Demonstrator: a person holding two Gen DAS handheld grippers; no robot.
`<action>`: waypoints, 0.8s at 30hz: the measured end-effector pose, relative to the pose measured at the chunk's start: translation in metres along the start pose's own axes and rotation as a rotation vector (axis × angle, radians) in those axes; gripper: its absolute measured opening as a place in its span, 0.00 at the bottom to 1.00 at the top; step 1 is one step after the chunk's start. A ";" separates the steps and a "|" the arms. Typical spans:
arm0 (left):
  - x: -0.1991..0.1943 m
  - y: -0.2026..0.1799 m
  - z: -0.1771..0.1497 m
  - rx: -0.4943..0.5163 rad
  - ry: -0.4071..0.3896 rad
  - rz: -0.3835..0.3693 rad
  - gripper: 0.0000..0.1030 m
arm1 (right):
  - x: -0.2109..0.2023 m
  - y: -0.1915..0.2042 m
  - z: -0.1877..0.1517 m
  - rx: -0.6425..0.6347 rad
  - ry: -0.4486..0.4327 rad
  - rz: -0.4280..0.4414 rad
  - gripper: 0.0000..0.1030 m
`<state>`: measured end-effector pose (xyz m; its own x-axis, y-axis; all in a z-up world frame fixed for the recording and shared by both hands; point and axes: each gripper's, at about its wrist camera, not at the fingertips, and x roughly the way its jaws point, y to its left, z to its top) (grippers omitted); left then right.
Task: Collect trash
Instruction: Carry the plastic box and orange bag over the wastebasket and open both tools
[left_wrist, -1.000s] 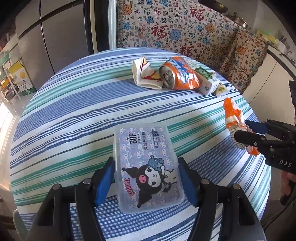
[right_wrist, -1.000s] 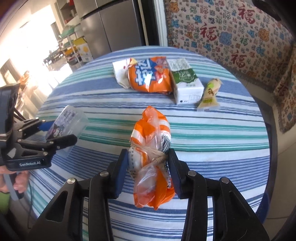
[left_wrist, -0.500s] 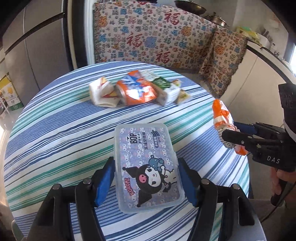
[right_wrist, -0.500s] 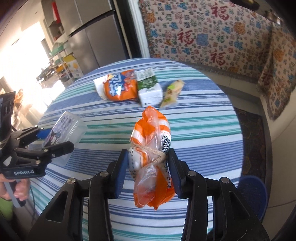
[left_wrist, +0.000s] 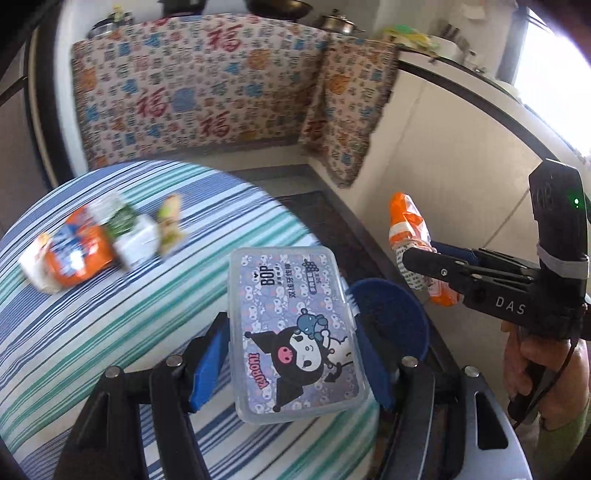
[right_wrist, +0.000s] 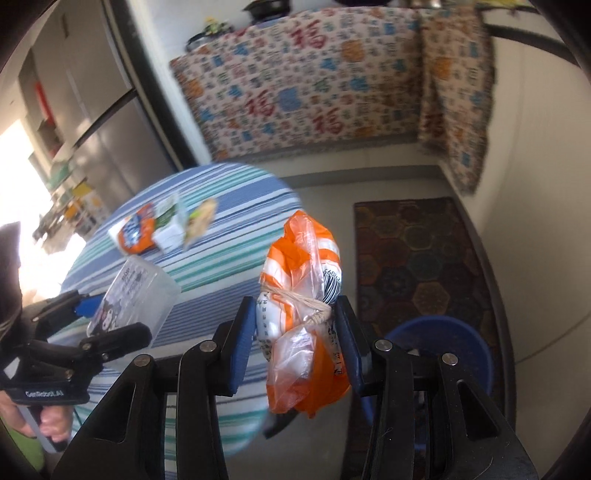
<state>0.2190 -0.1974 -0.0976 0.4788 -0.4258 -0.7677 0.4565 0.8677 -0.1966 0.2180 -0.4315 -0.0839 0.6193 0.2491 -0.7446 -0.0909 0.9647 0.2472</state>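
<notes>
My left gripper (left_wrist: 291, 354) is shut on a clear plastic Kuromi box (left_wrist: 291, 332), held over the table's right edge; the box also shows in the right wrist view (right_wrist: 129, 295). My right gripper (right_wrist: 295, 339) is shut on a tied orange-and-white plastic bag (right_wrist: 303, 314), held off the table above the floor; the bag also shows in the left wrist view (left_wrist: 410, 240). A blue bin (right_wrist: 461, 347) stands on the floor below, also in the left wrist view (left_wrist: 391, 317). An orange can (left_wrist: 74, 254), a white carton (left_wrist: 133, 236) and a snack wrapper (left_wrist: 170, 225) lie on the striped table (left_wrist: 74, 350).
A patterned sofa cover (left_wrist: 207, 96) runs along the back wall. A dark patterned rug (right_wrist: 417, 251) lies on the floor beside the bin. A white cabinet wall (left_wrist: 443, 155) stands on the right. A fridge (right_wrist: 92, 118) is at the left.
Both grippers have swung right, off the table toward the floor, still holding the box and the bag. The blue bin has come into view under them.
</notes>
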 end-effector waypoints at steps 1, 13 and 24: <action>0.008 -0.013 0.005 0.013 0.002 -0.018 0.66 | -0.006 -0.014 -0.001 0.022 -0.009 -0.017 0.42; 0.097 -0.127 0.036 0.095 0.054 -0.178 0.66 | -0.031 -0.136 -0.027 0.194 0.004 -0.201 0.43; 0.172 -0.180 0.037 0.138 0.115 -0.225 0.66 | -0.016 -0.198 -0.045 0.296 0.079 -0.226 0.43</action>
<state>0.2473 -0.4360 -0.1714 0.2698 -0.5649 -0.7798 0.6430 0.7085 -0.2908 0.1910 -0.6230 -0.1489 0.5346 0.0503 -0.8436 0.2773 0.9325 0.2313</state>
